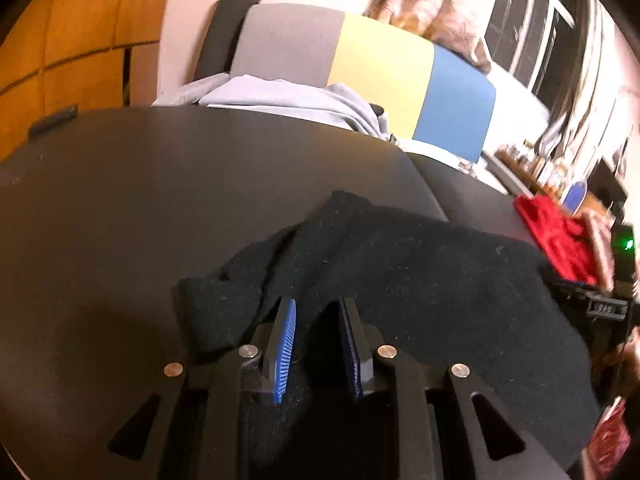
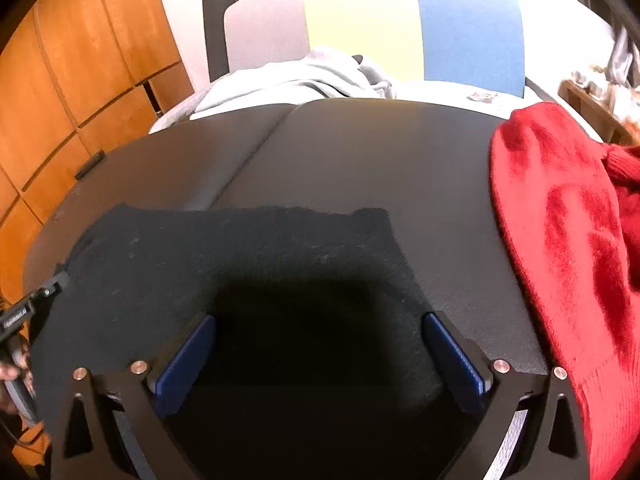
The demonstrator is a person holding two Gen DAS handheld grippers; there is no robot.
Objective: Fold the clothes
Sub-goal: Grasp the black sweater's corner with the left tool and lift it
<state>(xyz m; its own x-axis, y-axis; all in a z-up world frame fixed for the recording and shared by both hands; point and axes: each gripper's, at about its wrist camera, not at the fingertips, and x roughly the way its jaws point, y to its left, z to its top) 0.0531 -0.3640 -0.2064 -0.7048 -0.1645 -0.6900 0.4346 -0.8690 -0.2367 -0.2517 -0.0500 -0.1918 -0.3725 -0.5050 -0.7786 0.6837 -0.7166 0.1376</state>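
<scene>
Left gripper point(image 1: 317, 322) pinches the black garment point(image 1: 400, 264) (right gripper point(image 2: 320, 344) spread wide).

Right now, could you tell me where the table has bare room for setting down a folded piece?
Bare tabletop lies beyond the black garment, toward the grey clothes. The right side is crowded by the red sweater.

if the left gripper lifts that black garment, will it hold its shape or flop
Probably flop: the black garment already bunches in soft folds around the left gripper. Its fuzzy knit likely grips the ribbed pads rather than slipping. It looks light.
</scene>
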